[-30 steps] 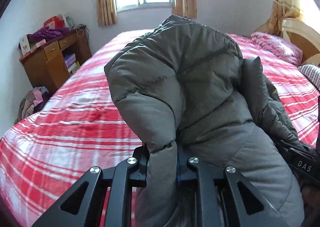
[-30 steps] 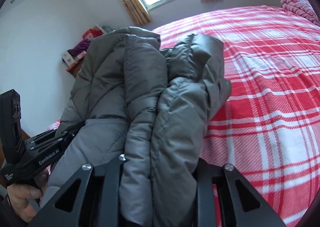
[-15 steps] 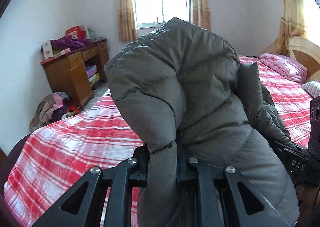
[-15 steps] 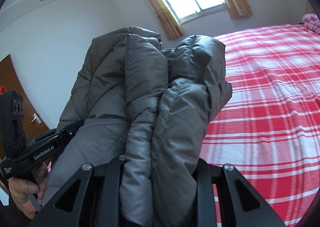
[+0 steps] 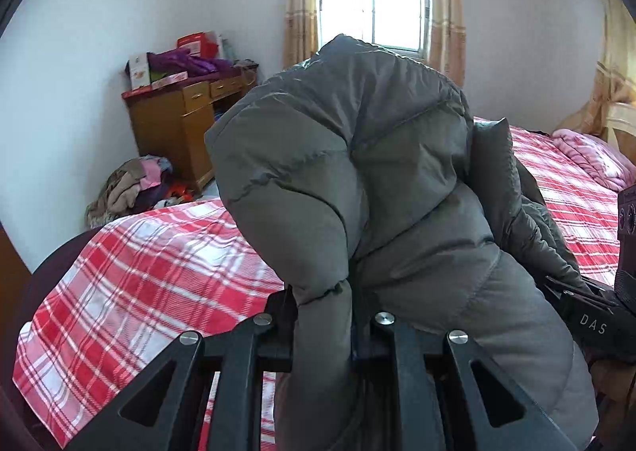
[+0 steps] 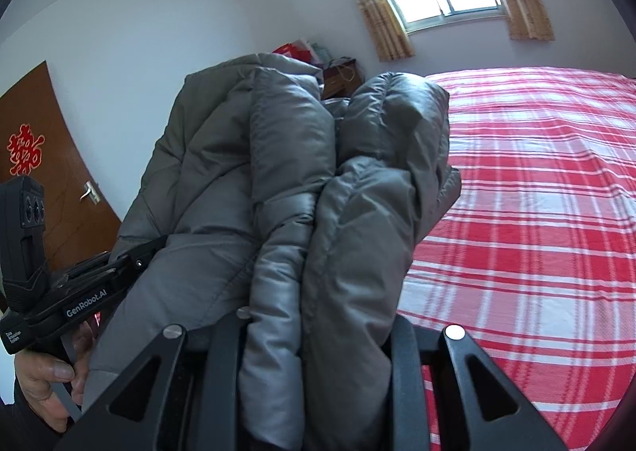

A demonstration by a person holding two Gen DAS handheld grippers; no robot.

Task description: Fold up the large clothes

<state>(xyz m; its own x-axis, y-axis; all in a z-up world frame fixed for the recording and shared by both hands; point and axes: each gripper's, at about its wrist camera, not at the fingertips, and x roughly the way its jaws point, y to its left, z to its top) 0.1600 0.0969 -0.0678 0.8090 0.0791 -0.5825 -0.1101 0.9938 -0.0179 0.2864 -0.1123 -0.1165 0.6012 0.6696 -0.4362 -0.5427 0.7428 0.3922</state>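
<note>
My left gripper [image 5: 324, 328] clamps a fold of the grey puffer jacket [image 5: 357, 173]. My right gripper [image 6: 314, 335] pinches its thicker bunched folds, which rise ahead of both jaws.

The down jacket [image 5: 357, 192] bulges up at centre, clamped at 6 o'clock in the left tool [image 5: 324, 326], above the bed [image 5: 159, 264]. At 10 o'clock a desk [image 5: 179, 125] stands against the wall, a clothes heap [image 5: 127, 188] on the floor before it. The window [image 5: 373, 6] is at 12 o'clock, pillows [image 5: 596, 157] at 3 o'clock. The right tool [image 6: 318, 335] also grips the jacket, the door [image 6: 47, 173] at 9 o'clock.
</note>
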